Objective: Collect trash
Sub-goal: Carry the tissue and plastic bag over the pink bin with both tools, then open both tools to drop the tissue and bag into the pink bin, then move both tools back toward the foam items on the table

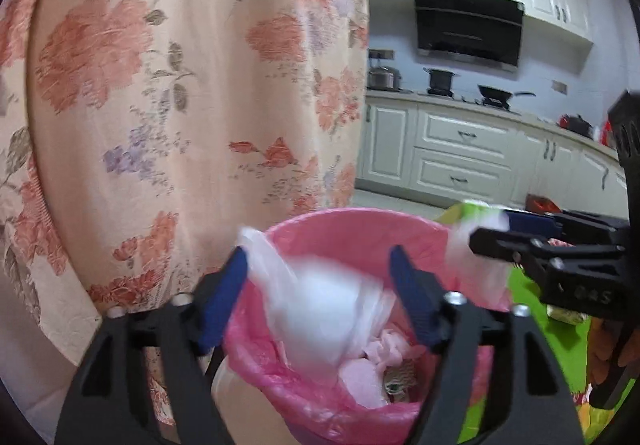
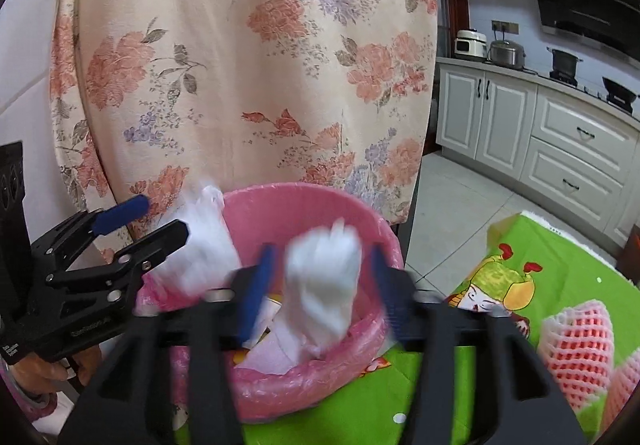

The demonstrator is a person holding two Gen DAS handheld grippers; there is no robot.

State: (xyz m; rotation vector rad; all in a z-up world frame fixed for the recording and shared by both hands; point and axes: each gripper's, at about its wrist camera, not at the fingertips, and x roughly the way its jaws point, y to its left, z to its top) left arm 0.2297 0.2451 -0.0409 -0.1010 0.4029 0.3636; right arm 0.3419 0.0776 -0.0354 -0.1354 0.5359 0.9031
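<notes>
A bin with a pink liner (image 1: 360, 221) (image 2: 304, 201) sits just ahead of both grippers, with paper and wrappers inside. My left gripper (image 1: 320, 297) is open over the bin's near rim. A blurred white plastic bag (image 1: 320, 309) hangs loose between its blue pads, over the bin's mouth. My right gripper (image 2: 320, 293) is open too, and a second crumpled white bag (image 2: 324, 285) sits free between its pads above the bin. Each gripper also shows from the side in the other view: the right gripper (image 1: 500, 229) and the left gripper (image 2: 156, 221).
A large floral cloth (image 1: 180, 85) (image 2: 248, 65) hangs right behind the bin. The bin stands on a green cartoon-print cloth (image 2: 540, 253), with foam-netted fruit (image 2: 576, 345) at the right. White kitchen cabinets (image 2: 560, 149) and a stove with pots lie beyond.
</notes>
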